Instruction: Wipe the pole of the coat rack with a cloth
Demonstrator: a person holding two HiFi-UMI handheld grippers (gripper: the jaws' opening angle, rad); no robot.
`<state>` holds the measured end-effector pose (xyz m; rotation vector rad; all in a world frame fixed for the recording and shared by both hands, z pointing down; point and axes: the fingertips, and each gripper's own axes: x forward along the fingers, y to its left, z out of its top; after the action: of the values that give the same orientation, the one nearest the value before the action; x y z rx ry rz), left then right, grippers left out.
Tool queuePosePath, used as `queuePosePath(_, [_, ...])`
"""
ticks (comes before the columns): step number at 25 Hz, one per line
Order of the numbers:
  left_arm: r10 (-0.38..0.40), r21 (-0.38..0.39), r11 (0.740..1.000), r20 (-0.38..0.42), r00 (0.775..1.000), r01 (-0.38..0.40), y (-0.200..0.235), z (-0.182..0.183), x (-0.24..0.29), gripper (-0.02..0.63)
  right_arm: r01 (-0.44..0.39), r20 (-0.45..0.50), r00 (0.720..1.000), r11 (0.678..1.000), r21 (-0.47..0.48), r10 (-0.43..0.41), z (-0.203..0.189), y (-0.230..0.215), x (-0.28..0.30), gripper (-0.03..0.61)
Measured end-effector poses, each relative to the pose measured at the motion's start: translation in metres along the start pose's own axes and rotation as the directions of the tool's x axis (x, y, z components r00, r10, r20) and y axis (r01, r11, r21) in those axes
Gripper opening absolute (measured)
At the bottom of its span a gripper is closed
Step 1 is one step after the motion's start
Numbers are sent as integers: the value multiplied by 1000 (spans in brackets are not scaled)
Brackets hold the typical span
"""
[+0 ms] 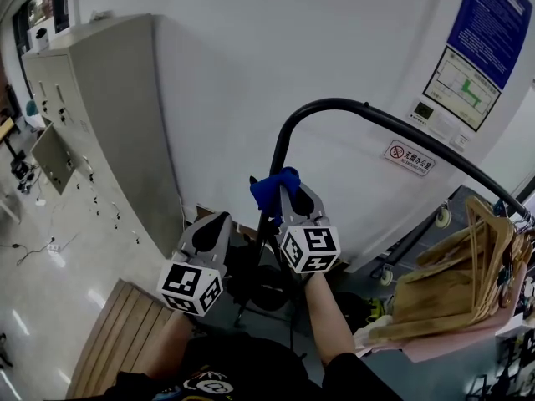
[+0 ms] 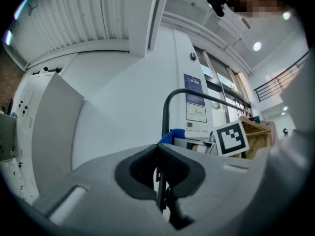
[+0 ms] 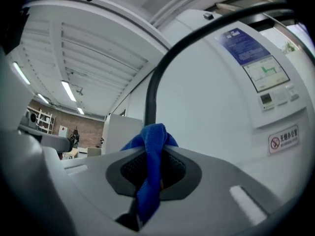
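Beside the coat-rack pole (image 1: 359,109), the right hand-held gripper (image 1: 286,192) clamps a blue cloth (image 1: 272,187); the left hand-held gripper (image 1: 215,220) is clenched empty. Wiping seems barely begun.

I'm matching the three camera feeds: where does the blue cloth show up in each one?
Head view: blue cloth at centre, on the right gripper's tip, against the black pole.
Left gripper view: small, just right of centre, above the jaws.
Right gripper view: centre, pinched between the jaws.
Shared landmark: the curved black pole, in all three.
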<state>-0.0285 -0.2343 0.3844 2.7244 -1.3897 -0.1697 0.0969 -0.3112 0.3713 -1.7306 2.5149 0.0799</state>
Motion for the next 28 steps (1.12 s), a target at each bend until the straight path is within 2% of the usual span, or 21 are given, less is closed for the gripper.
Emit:
queuePosePath(2, [9,-1,1000,-18,1000,-9,3,-9,5,5,-3,-42,999,1000,28,4,-19,2,-3,38])
queuePosePath(8, [7,-3,1000,-37,999,-8,1,-17,10,5,-7,-94,996,1000,-17,5,-44,12,-8,37])
queuePosePath(28, [12,-8,1000,-36,999,-13,3,-17,7,5,-11,-109,994,1000,-25,8,-50,14,-7,37])
